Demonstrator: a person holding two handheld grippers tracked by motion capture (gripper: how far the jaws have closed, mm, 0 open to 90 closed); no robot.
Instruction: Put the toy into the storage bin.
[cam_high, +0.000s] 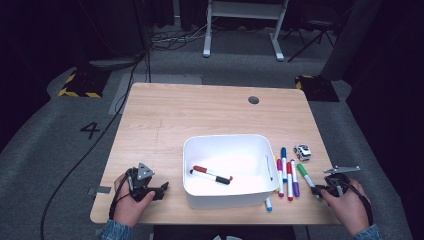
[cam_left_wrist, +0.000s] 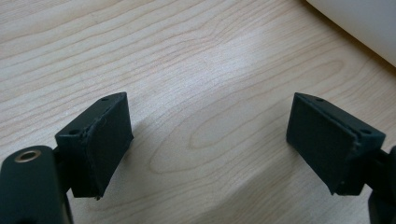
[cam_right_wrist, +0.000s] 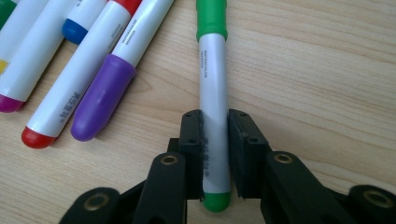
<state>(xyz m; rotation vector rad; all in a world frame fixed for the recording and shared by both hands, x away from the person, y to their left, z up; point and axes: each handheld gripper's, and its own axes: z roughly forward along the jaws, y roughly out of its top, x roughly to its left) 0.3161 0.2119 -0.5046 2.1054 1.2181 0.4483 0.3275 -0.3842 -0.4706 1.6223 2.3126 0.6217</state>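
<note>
A green-capped white marker (cam_right_wrist: 214, 79) lies on the wooden table, and my right gripper (cam_right_wrist: 215, 140) is shut on its near end, both pads pressed against the barrel. In the high view that green marker (cam_high: 305, 175) runs from my right gripper (cam_high: 320, 190) toward the white bin (cam_high: 227, 142). Inside the bin lie a red marker (cam_high: 212, 172) and a black marker (cam_high: 210, 177). My left gripper (cam_high: 164, 187) rests at the table's front left, jaws wide apart over bare wood, nothing between its fingers (cam_left_wrist: 100, 140).
Several more markers (cam_high: 287, 172) lie in a row between the bin and the green one, with purple and red ends near my right jaws (cam_right_wrist: 100, 100). A small toy car (cam_high: 302, 152) stands beyond them. A round grommet (cam_high: 253, 100) sits near the far edge.
</note>
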